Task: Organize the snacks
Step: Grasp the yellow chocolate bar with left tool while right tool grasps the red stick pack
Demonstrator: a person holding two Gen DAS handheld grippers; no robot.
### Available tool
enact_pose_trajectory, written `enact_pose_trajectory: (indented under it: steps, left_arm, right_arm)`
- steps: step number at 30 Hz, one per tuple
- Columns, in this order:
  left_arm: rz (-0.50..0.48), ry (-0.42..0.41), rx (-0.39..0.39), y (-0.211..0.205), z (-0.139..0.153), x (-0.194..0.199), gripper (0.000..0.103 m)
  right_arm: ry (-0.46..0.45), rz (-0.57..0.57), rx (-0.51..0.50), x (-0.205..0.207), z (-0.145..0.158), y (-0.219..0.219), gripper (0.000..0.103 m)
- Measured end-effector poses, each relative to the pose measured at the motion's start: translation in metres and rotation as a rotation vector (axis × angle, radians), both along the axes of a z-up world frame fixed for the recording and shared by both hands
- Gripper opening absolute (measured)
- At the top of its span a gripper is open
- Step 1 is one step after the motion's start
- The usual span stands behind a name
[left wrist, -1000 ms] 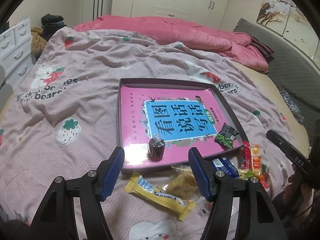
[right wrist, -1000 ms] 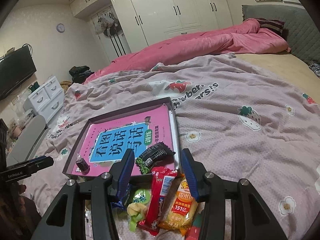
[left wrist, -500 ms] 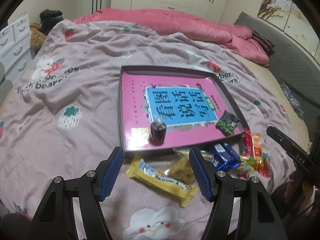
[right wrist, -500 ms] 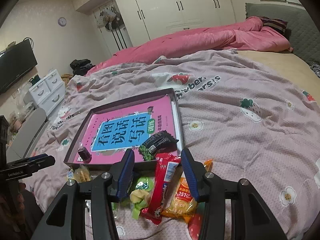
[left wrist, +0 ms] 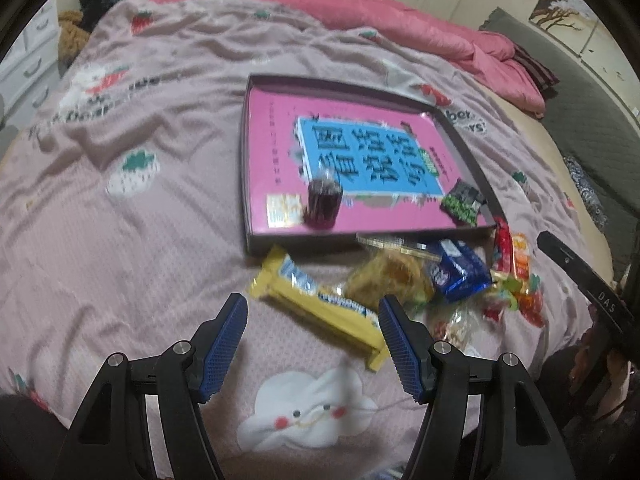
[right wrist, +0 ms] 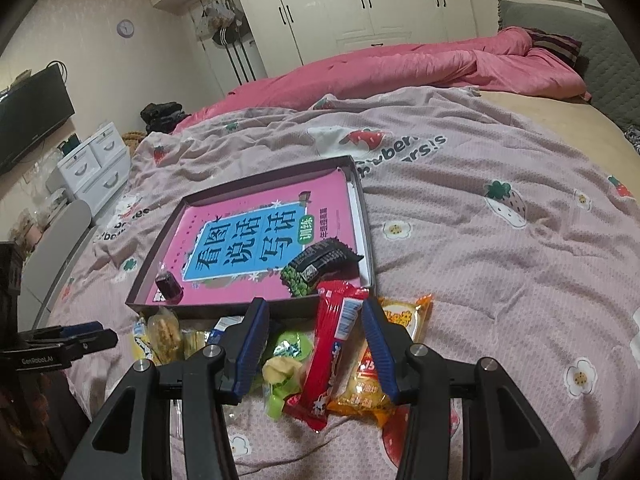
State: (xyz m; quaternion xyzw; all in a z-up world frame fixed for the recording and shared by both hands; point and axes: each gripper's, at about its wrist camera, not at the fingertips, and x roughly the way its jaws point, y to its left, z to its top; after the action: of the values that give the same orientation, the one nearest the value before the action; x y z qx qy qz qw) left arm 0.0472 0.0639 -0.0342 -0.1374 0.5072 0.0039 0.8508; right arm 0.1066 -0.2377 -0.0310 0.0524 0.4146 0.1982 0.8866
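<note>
Motion blur smears the left wrist view, so the print on the yellow bar [left wrist: 320,300] can't be read. The orange packet [right wrist: 384,364] sits half hidden behind a blue finger [right wrist: 380,344] and the red wrapper [right wrist: 330,356].

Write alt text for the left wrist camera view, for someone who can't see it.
Open left gripper hangs over a yellow snack bar on a pink bedspread. Beyond lies a shallow box holding a pink book, a dark jelly cup and a green-black packet.
</note>
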Motion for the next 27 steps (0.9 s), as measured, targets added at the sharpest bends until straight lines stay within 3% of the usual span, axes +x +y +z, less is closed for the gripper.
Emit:
enact_pose_trajectory:
  steps: [6, 19, 27]
  left_arm:
    - [0.020, 0.050, -0.026, 0.001, -0.014, -0.001, 0.070]
    - [0.010, 0.076, -0.088, -0.012, -0.027, -0.001, 0.070]
    - [-0.002, 0.073, -0.092, -0.024, -0.030, 0.003, 0.070]
  right_arm:
    - [0.030, 0.008, -0.014, 0.000, -0.006, 0.002, 0.048]
    - [0.107, 0.045, -0.008, 0.004, -0.023, 0.006, 0.048]
    - [0.154, 0.045, -0.026, 0.015, -0.038, 0.010, 0.034]
